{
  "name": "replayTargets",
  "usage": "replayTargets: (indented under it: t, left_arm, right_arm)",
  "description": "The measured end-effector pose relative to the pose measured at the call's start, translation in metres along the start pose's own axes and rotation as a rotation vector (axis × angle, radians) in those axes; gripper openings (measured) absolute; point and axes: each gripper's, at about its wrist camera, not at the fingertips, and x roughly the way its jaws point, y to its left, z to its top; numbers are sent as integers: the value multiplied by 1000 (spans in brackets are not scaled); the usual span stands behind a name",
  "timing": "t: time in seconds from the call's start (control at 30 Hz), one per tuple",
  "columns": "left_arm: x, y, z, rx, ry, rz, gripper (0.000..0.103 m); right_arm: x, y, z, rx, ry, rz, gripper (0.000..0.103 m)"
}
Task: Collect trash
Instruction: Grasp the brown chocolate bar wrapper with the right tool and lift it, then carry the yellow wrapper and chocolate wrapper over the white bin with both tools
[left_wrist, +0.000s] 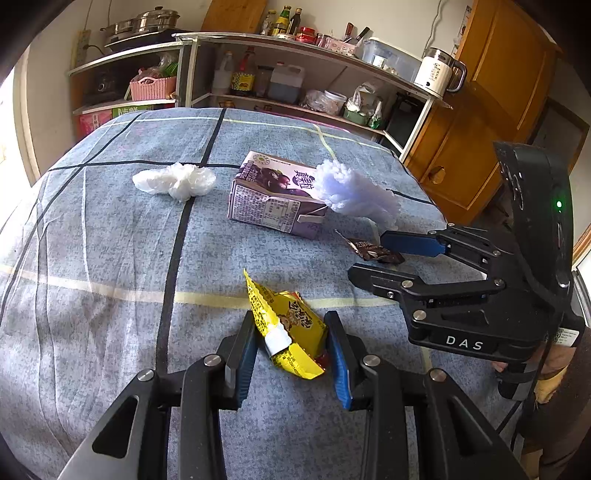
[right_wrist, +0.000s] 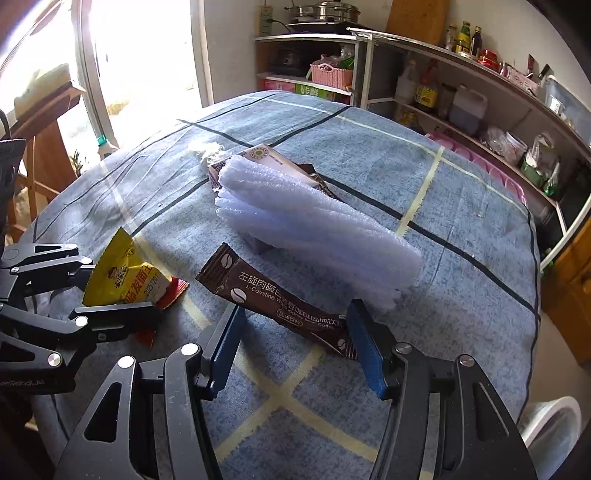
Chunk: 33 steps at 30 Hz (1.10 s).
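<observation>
Pick-up step: my left claw (left_wrist: 291, 350), spread wide, straddles the yellow snack wrapper (left_wrist: 291, 328) on the cloth-covered bench (left_wrist: 110, 258), while my right claw (right_wrist: 295, 343), likewise spread, frames the brown coffee sachet (right_wrist: 273, 295), seemingly untouched; next, both must close.

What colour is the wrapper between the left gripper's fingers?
Yellow wrapper, with some red; clearest in the left wrist view.

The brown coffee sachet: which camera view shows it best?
The right wrist view. There the brown coffee sachet lies flat on the cloth, seen whole with readable print, between the open fingers of the right tool. The left wrist view shows only a small dark part of it, near the right tool.
</observation>
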Motion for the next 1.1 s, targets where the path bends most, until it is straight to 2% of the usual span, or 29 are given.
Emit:
replayTargets:
  t: [0.03, 0.1, 0.23, 0.3, 0.37, 0.5, 0.67, 0.83, 1.1]
  left_arm:
    - [0, -1, 0, 1, -1, 1, 36]
    - [0, -2, 0, 4, -1, 4, 36]
    - [-1, -2, -1, 2, -3, 8, 36]
    - [-2, -2, -2, -2, -2, 10, 36]
    - [-3, -3, -3, 0, -1, 12, 36]
    - [-7, -8, -4, 8, -6, 6, 36]
    - [-15, -22, -3, 44, -22, -2, 36]
    - [-24, -44, -1, 96, -49, 2, 36]
    - [-35, -78, 3, 156, -74, -30, 36]
  right_arm:
    - [-1, 2, 0, -6, -2, -11, 50]
    - [-4, 3, -1, -6, -8, -12, 38]
    - [-7, 8, -4, -6, -19, -27, 29]
    - [-10, 10, -6, -11, -31, -39, 16]
    - [-15, 12, -8, -12, -42, -42, 12]
    - [-25, 14, -14, 3, -59, -36, 10]
    - [-45, 12, -23, 69, -86, 14, 10]
    - [-70, 10, -34, 102, -117, 1, 10]
    - [-104, -6, -55, 187, -158, -21, 10]
